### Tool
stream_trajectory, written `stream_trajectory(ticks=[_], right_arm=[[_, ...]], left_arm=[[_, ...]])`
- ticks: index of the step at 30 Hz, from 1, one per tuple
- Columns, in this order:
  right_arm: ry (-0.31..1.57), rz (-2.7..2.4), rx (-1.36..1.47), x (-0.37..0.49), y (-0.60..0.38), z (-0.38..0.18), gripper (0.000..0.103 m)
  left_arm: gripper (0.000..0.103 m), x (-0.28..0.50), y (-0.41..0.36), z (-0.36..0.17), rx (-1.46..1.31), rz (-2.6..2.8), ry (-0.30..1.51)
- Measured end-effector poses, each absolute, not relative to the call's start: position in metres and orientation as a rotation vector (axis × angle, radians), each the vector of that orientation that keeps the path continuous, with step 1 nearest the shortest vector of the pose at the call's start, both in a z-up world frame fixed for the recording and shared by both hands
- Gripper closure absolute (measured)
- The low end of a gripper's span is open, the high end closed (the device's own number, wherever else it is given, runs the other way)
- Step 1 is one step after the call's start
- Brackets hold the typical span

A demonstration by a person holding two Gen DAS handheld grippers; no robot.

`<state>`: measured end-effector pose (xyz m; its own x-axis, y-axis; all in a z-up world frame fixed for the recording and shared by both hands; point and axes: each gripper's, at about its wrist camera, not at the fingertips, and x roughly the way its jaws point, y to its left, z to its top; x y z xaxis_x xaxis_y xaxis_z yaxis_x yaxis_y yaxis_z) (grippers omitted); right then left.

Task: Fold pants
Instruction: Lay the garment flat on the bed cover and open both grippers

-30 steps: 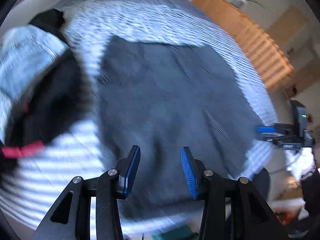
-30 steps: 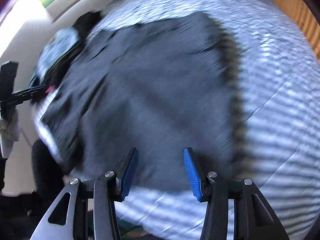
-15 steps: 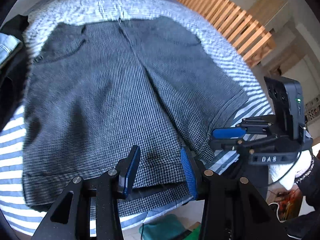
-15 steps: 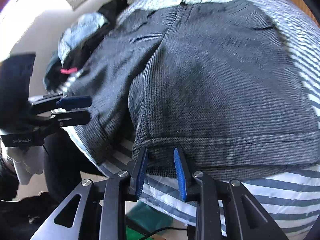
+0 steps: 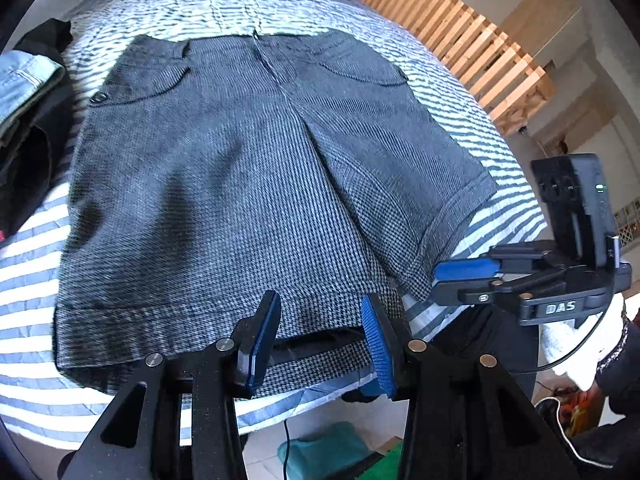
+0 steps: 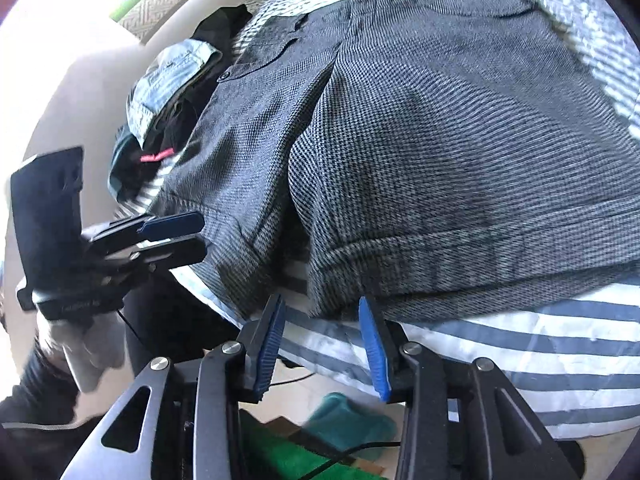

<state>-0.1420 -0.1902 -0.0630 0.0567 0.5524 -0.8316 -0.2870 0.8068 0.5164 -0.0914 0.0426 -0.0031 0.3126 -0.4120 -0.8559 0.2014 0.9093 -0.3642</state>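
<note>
Grey houndstooth shorts lie flat on the striped bed cover, waistband far, both leg hems at the near edge. My left gripper is open and straddles the hem of the left leg, its blue pads apart from the cloth. My right gripper sits at the inner hem corner of the other leg. Its jaws are opening, with the hem edge between the tips and no pad pressing on it. Each gripper shows in the other's view: the right gripper, the left gripper.
A pile of clothes, light blue denim over black garments, lies at the bed's left side. A wooden slatted frame runs along the right. A teal cloth and a cable lie on the floor below the bed edge. A white-gloved hand holds the right gripper.
Both grippers came down and in to the leg hems at the bed's near edge. The right jaws narrowed, then widened again. The left jaws kept their width.
</note>
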Motion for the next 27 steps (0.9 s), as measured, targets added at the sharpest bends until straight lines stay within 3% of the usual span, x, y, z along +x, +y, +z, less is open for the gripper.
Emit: stream_trajectory(ticks=[3,5,10,14,16,20,22,25,27], right_arm=[[1.355,0.576,0.144,-0.137,-0.175,-0.072,0.068],[1.335,0.564,0.112,-0.135,-0.167,-0.077,0.084],[1.385,0.753,0.180,-0.139,-0.173,-0.064,0.092],[1.310,0.701,0.215,-0.132,-0.222,-0.028,0.085],[1.244,0.607,0.276,-0.116,-0.262,-0.008,0.085],[1.160,0.429,0.296,-0.071,-0.322,0.016,0.085],[1.149,0.385,0.302,-0.039,-0.347,0.021,0.084],[1.167,0.384,0.320,0.005,-0.366,0.018,0.070],[1.177,0.392,0.291,0.026,-0.375,0.016,0.068]], left_arm=[[0.057,-0.093,0.049,0.005,-0.219,-0.403,1.173],[0.057,-0.092,0.052,0.008,-0.223,-0.397,1.167],[0.057,-0.087,0.048,0.022,-0.220,-0.404,1.148],[0.054,-0.075,0.012,0.033,-0.209,-0.465,1.132],[0.044,-0.067,-0.021,0.038,-0.186,-0.516,1.107],[0.038,-0.053,-0.098,0.036,-0.104,-0.607,1.099],[0.030,-0.044,-0.138,0.034,-0.078,-0.640,1.089],[0.027,-0.030,-0.189,0.031,-0.066,-0.676,1.075],[0.024,-0.020,-0.216,0.029,-0.027,-0.662,1.054]])
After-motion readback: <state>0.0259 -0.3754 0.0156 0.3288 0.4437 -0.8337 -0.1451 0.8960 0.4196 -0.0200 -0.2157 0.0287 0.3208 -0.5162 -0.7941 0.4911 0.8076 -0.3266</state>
